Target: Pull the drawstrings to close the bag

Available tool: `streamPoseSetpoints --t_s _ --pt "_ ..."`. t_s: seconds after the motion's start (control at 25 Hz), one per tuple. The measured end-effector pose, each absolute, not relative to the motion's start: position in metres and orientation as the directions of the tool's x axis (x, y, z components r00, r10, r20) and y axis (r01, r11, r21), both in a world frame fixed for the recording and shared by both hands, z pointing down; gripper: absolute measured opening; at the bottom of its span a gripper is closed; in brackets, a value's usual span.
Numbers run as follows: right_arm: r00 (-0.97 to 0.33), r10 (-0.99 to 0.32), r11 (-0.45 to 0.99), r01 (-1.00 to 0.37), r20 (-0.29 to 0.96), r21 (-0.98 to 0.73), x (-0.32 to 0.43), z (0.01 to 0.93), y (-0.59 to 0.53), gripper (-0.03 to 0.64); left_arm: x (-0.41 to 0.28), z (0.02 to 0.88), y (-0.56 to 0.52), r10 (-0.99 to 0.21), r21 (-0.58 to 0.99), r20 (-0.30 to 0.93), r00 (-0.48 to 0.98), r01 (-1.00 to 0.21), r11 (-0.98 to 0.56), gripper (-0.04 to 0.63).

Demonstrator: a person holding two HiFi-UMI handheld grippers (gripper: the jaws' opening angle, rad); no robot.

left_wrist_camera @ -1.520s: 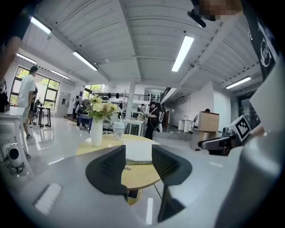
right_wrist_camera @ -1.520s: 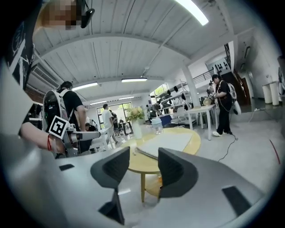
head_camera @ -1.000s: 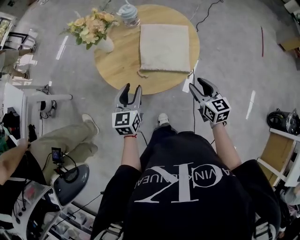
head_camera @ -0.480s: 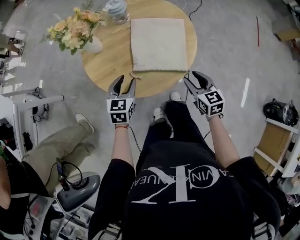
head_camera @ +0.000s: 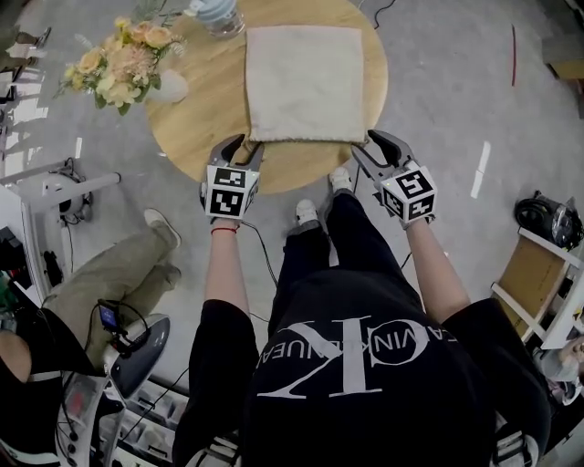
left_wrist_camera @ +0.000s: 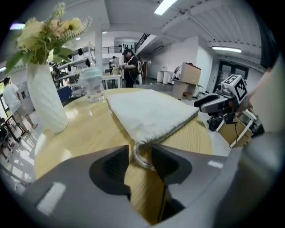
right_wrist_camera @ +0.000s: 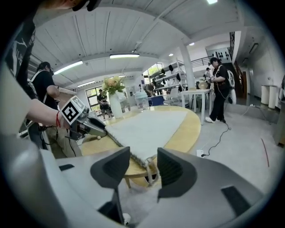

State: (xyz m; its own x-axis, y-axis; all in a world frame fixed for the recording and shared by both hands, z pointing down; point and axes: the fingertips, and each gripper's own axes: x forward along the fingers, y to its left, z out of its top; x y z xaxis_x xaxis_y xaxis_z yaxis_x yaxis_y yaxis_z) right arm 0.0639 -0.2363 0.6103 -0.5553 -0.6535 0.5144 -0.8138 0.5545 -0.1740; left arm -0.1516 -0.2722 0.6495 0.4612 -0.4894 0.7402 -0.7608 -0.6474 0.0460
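Flat, square cream woven-fabric bag lies on the round pale wooden table, corded edge toward the person. At its near-left corner the left gripper has its jaws partly apart, with the twisted cord drawstring loop in the gap, unclamped. At the near-right corner the right gripper is likewise apart around the other cord loop.

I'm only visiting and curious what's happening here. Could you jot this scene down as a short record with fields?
Table: round, wooden
Bag: pale, lying flat on the table, opening toward the person
Left tool: open, left cord between its jaws
Right tool: open, right cord between its jaws
Also on table: flowers, jar
Pull: not yet begun
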Motion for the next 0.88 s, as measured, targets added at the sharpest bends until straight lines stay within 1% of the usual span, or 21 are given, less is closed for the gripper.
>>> streamPoseSetpoints --t_s 0.16,0.28,0.32,0.36,0.44,0.56,0.64,0.76,0.88 --pt "-0.570 -0.626 0.581 -0.796 0.532 -0.168 0.061 0.619 -0.235 0.167 -0.153 0.652 -0.270 -0.490 0.086 0.758 0.431 -0.811 -0.579 0.150" --pt "-0.556 -0.615 0.601 -0.789 0.558 -0.124 0.063 0.623 -0.231 0.167 -0.152 0.650 -0.267 -0.517 0.078 0.756 0.402 -0.839 -0.538 0.113" --pt "-0.549 -0.611 0.610 -0.786 0.571 -0.103 0.064 0.625 -0.230 0.167 -0.152 0.649 -0.266 -0.523 0.083 0.756 0.395 -0.849 -0.521 0.085" --pt "-0.543 -0.605 0.618 -0.781 0.582 -0.087 0.064 0.627 -0.229 0.167 -0.152 0.648 -0.265 -0.527 0.101 0.752 0.395 -0.860 -0.500 0.034" --pt "-0.541 -0.599 0.626 -0.776 0.591 -0.076 0.064 0.630 -0.229 0.169 -0.151 0.640 -0.264 -0.546 0.202 0.715 0.437 -0.876 -0.438 0.026" --pt "-0.547 -0.606 0.622 -0.778 0.577 -0.085 0.065 0.629 -0.232 0.167 -0.147 0.620 -0.268 -0.587 0.387 0.617 0.524 -0.852 -0.353 0.023" --pt "-0.538 -0.611 0.615 -0.784 0.581 -0.079 0.065 0.629 -0.234 0.167 -0.145 0.609 -0.271 -0.599 0.428 0.586 0.546 -0.836 -0.343 0.023" --pt "-0.502 -0.620 0.601 -0.798 0.602 -0.045 0.067 0.631 -0.237 0.166 -0.143 0.597 -0.276 -0.614 0.443 0.559 0.558 -0.826 -0.348 0.023" --pt "-0.511 -0.604 0.640 -0.768 0.612 -0.010 0.061 0.632 -0.234 0.166 -0.142 0.582 -0.285 -0.639 0.528 0.492 0.591 -0.787 -0.320 0.023"
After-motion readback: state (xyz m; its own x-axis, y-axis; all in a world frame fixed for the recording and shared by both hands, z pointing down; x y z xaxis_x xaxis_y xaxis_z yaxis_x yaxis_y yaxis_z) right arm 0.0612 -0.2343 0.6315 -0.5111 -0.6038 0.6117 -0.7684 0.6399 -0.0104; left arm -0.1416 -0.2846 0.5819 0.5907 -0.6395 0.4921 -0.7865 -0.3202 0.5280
